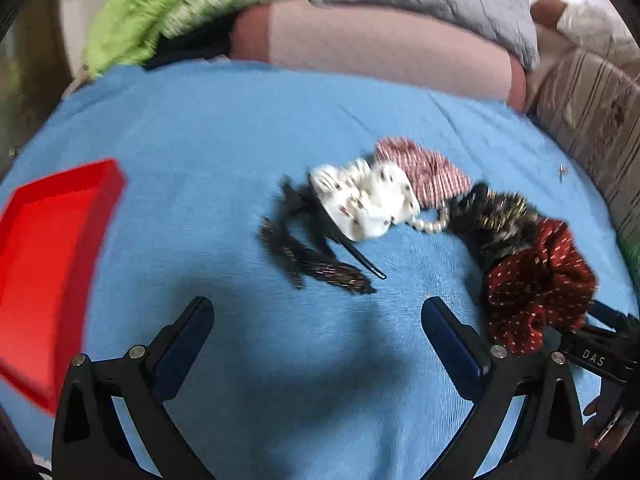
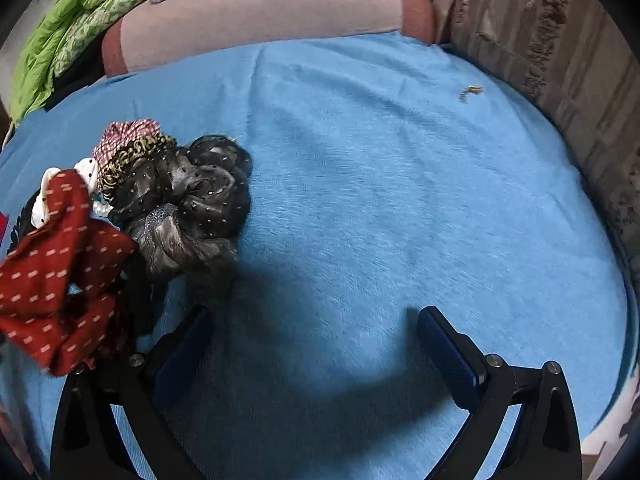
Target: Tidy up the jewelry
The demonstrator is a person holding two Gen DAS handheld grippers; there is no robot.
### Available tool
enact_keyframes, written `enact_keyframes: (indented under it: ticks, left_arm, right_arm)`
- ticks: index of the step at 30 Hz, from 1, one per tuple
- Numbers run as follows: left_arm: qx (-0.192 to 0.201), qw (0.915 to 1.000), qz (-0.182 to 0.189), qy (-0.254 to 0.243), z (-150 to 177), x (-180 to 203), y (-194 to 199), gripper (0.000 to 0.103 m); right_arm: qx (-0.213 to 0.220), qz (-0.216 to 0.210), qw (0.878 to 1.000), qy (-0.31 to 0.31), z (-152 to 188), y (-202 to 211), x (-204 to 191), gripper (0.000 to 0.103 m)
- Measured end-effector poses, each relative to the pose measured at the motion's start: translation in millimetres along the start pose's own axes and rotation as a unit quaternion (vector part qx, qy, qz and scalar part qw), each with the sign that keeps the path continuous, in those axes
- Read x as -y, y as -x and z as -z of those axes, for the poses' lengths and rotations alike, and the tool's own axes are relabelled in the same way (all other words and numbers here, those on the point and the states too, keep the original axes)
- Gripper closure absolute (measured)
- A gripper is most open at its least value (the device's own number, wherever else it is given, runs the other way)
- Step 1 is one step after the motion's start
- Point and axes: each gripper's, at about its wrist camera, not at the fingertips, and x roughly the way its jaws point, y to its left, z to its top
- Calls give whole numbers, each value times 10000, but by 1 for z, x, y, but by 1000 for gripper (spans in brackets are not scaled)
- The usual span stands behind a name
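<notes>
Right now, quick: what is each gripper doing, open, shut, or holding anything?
Left gripper: open, nothing between its fingers, above the blue cloth.
Right gripper: open, holding nothing; the red dotted scrunchie lies against its left finger.

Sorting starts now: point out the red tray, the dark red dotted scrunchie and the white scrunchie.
red tray (image 1: pixel 48 264): left wrist view, inner floor.
dark red dotted scrunchie (image 1: pixel 540 284): left wrist view, middle folds.
white scrunchie (image 1: pixel 364 200): left wrist view, centre fabric.

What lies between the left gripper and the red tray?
Nothing visible. The left gripper is open over bare blue cloth; the red tray sits to its left, and the scrunchie pile lies ahead and right.
</notes>
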Motion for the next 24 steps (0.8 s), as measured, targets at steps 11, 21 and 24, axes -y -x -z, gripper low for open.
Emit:
enact_keyframes:
  ticks: [11,21,24]
  left_arm:
    - [1088,9926,-489,-228,10,-4,96,0]
    - [1681,9844,-391,-353,32,-1,167,0]
    - [1923,9802,-338,-322,40,-2,187,0]
  right_arm:
    - [1089,222,9938,-40,29,94,-4,0]
    - [2575,257,9659,60,42,193,-27,0]
    - [2855,335,9578,11,49,212,-26,0]
